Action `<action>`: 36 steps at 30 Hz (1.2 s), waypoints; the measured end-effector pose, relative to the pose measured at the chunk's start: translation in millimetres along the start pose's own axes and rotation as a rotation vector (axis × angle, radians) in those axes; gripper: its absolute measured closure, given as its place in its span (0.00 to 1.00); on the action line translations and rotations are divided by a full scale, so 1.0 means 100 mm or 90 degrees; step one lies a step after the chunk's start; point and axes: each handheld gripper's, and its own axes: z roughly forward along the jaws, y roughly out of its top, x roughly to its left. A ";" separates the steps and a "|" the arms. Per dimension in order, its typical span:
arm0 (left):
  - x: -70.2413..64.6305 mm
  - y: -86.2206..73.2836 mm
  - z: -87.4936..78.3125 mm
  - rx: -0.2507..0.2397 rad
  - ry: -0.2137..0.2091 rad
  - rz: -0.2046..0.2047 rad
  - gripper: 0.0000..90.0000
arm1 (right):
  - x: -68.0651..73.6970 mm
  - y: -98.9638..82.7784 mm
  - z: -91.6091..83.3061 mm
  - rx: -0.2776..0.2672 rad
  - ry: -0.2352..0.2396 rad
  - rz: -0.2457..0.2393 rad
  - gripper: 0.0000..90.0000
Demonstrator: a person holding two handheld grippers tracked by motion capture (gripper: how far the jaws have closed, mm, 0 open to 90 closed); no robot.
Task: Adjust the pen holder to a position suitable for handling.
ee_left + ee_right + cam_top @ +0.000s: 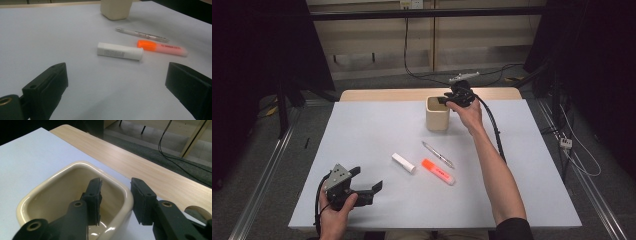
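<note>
A cream square cup [437, 119] stands at the back middle of the white mat. My right gripper [448, 99] hangs over the cup's right rim. In the right gripper view, one jaw is inside the cup [75, 167] and the other outside, with the wall between them. A gap shows on both sides of the wall, so my right gripper [116, 182] is open. A clear pen [438, 154], an orange highlighter [438, 171] and a white capped tube [404, 163] lie mid-mat. My left gripper [368, 179] rests open at the front left, pointing at the tube [120, 51].
The white mat [362, 130] covers most of a wooden table whose bare far edge [387, 94] shows behind the cup. Black cables [412, 60] run on the floor beyond. Metal rails [267, 165] flank the table on both sides. The right gripper's cable [494, 130] trails along the forearm.
</note>
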 end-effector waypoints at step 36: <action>0.02 -0.01 0.00 0.006 -0.003 -0.005 0.05 | 0.07 -0.02 -0.01 0.035 -0.024 -0.015 0.78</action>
